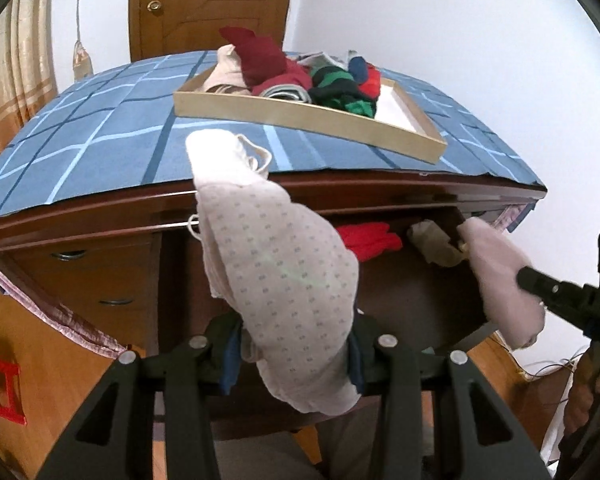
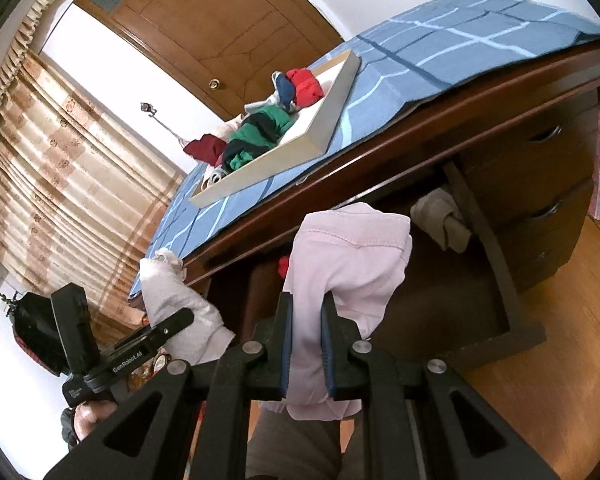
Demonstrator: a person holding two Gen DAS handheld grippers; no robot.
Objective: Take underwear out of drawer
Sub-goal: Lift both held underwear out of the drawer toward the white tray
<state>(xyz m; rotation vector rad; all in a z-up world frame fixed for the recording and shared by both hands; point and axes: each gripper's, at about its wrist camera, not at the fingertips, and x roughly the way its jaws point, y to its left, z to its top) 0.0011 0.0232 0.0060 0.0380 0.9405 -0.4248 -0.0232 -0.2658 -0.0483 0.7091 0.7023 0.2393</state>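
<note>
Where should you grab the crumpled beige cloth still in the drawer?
Grip the bunched lower end of the crumpled beige cloth, coming from above through the open brown wooden drawer. That lump sticks up and out, so the fingers can probably close across it. Both grippers already hold garments, so one needs emptying first.

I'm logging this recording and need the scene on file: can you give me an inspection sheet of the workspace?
Surface: desk top under a blue checked cloth.
Job's things: open drawer holding a red garment and a beige one; dotted underwear and pink underwear lifted out.
Clutter: tray of folded clothes on the cloth.
Grippers: left gripper shut on the dotted underwear; right gripper shut on the pink underwear.
Cables: thin wires on the floor at right.
Surroundings: wooden door, curtain, wood floor.
</note>
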